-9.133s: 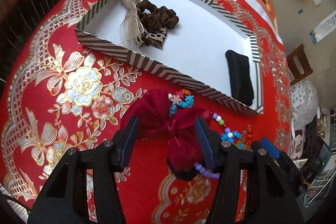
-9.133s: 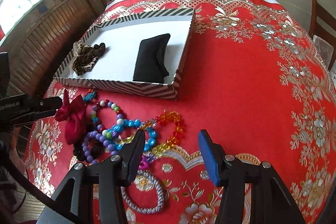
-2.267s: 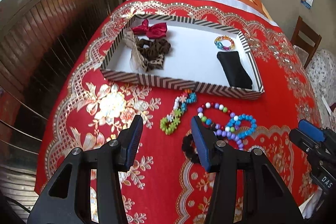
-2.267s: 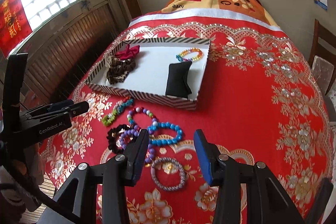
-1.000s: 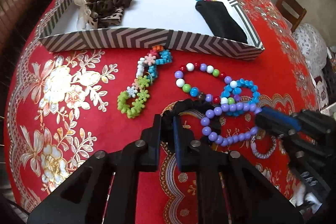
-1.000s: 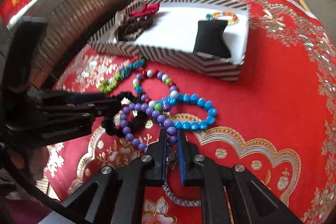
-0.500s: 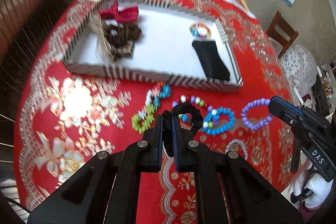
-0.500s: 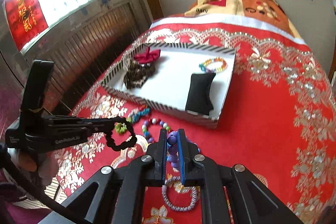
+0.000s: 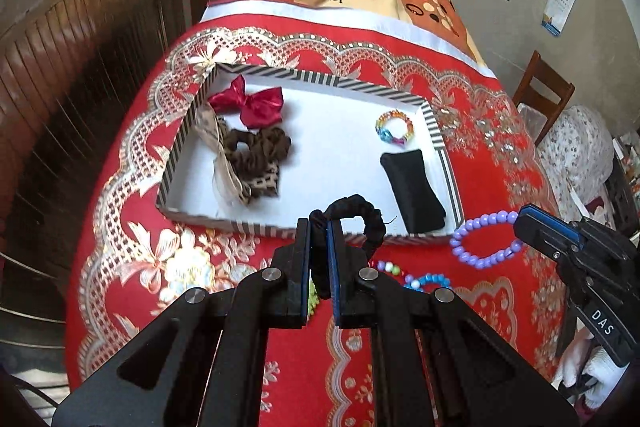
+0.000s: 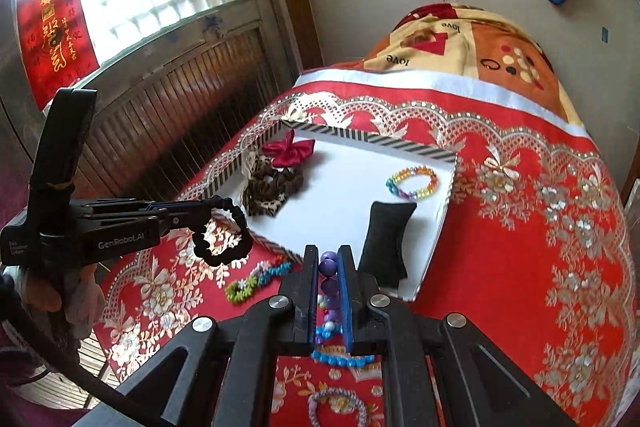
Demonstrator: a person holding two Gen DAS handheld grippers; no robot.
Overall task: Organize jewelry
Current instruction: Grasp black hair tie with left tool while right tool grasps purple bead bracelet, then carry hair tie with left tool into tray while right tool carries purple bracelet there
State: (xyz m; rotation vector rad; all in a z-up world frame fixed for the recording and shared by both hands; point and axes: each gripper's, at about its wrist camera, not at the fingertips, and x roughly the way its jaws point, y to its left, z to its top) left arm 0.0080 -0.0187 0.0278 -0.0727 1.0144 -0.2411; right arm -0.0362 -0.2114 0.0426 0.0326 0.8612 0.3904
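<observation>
You are carrying the black scrunchie clenched in your left tongs and the purple bead bracelet in your right tongs, both lifted short of the striped tray ahead, which is already holding several pieces, while four bracelets, by my count, are lying below on the surface.
</observation>
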